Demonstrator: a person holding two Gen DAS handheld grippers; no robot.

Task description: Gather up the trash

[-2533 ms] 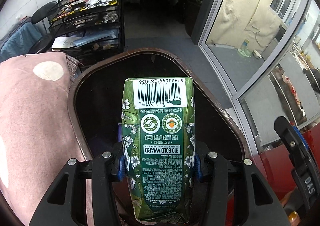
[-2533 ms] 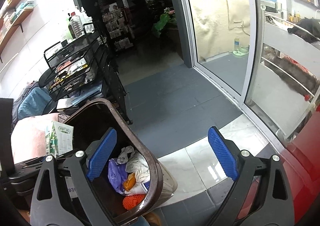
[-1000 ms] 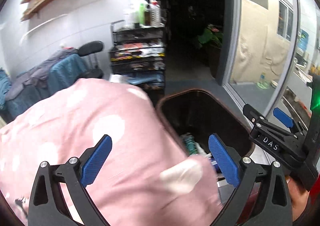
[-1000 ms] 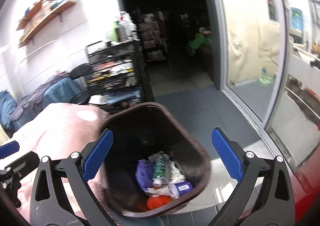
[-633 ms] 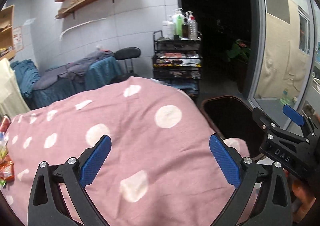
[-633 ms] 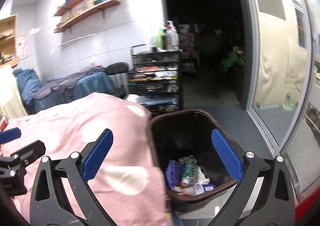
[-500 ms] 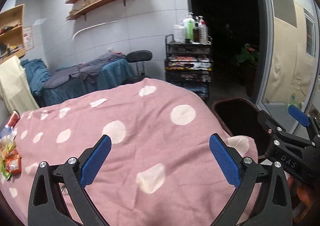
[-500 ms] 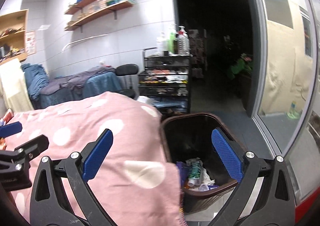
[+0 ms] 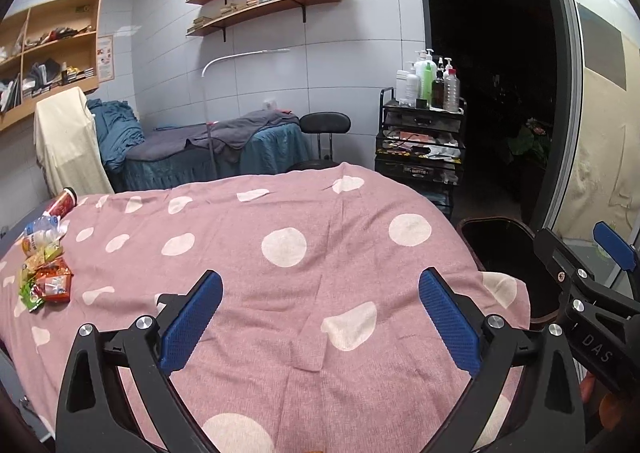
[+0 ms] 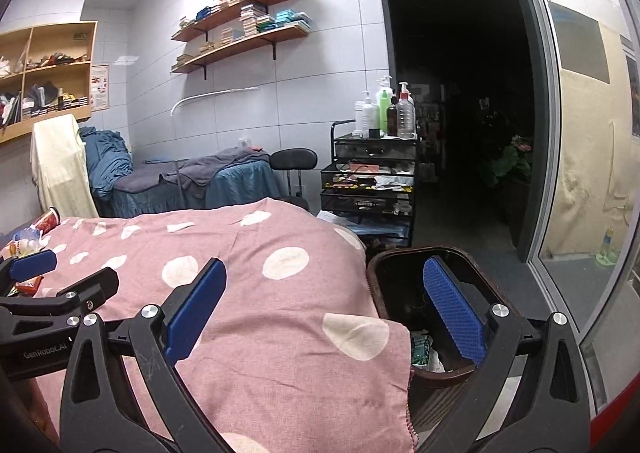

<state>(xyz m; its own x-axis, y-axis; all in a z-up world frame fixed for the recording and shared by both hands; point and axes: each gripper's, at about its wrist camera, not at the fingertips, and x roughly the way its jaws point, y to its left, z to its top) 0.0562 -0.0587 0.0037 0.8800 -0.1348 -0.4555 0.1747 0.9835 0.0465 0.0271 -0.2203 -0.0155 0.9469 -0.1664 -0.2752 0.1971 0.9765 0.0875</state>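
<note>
Left claw (image 9: 320, 317) gapes wide, nothing in it. Right claw (image 10: 324, 309) the same: blue pads far apart, empty.

Remaining trash (image 9: 42, 273) sits at the far-left edge of the bed (image 9: 320, 213), on the pink spotted cover: a small heap of wrappers, a crumpled clear bottle above them, and a red cup (image 9: 62, 203) lying tipped at the top of the heap. From the left claw the heap is forward and well off to its left, across a broad stretch of bare cover. The heap runs roughly front to back along the bed's edge. In the right wrist view the same litter (image 10: 28, 239) only peeks out at the left margin, partly behind the left tool's body.

Left hand is plainly the nearer one. The right claw hangs by the bin (image 10: 440, 257), at the opposite end of the bed from the heap. My read: the next reach belongs to the left, swinging leftward.

The bin stands on the floor just past the bed's right corner, brown rim up, with a green carton (image 10: 420, 345) and white scraps inside.

Changes:
- 2.5 s ago the left claw was clamped on the green carton directly over the bin mouth; now the claw is bare and a green carton lies in the bin.
- Both views have swung up and left from the bin to take in the bed.
- The heap entered the left view only in about the last 0.6 s.
- Right claw open throughout.
</note>
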